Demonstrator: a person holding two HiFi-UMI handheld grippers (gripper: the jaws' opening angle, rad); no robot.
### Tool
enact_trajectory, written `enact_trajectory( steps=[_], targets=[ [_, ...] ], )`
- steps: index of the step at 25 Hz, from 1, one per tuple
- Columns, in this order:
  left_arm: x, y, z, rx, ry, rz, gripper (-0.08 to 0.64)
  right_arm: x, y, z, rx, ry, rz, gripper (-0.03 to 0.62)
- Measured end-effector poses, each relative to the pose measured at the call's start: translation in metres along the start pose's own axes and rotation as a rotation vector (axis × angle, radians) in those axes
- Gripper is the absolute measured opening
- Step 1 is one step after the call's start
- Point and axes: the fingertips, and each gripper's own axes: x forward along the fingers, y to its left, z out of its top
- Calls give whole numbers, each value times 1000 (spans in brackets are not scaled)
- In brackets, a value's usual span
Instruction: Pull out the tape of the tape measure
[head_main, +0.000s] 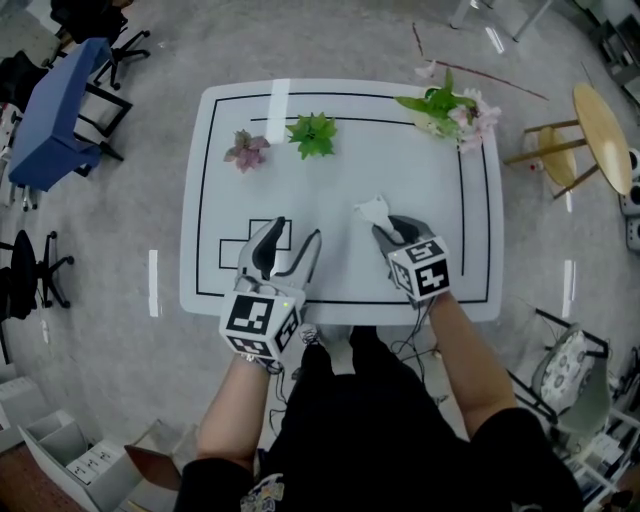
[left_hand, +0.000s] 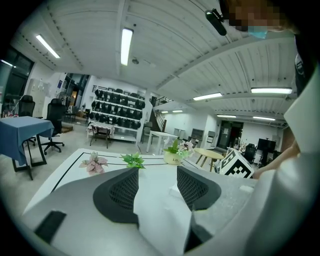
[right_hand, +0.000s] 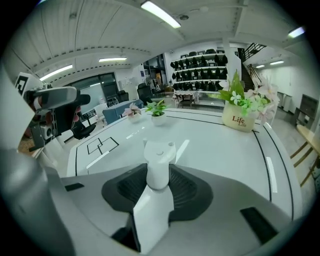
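A small white tape measure (head_main: 373, 210) sits just above the white table (head_main: 230, 120), right of its middle. My right gripper (head_main: 383, 228) is shut on it. In the right gripper view the white case (right_hand: 159, 165) stands upright between the two dark pads, its rounded top poking out past them. No drawn-out tape shows. My left gripper (head_main: 292, 240) hovers near the table's front edge, left of the right one. It is open, and only the bare tabletop shows between its fingers (left_hand: 121, 190).
At the table's far side stand a small pink plant (head_main: 247, 150), a green plant (head_main: 313, 134) and a flower pot (head_main: 450, 108). Black lines are drawn on the tabletop. A blue table (head_main: 60, 110) stands on the left and a wooden stool (head_main: 585, 140) on the right.
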Motion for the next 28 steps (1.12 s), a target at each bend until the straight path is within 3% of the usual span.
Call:
enact_trajectory(
  steps=[18, 28],
  targets=[
    [-5, -29, 33, 68, -21, -114, 225, -83, 61, 87, -47, -130, 172, 132],
    [-15, -44, 53, 128, -43, -182, 219, -119, 91, 113, -115, -168, 214, 133]
  ],
)
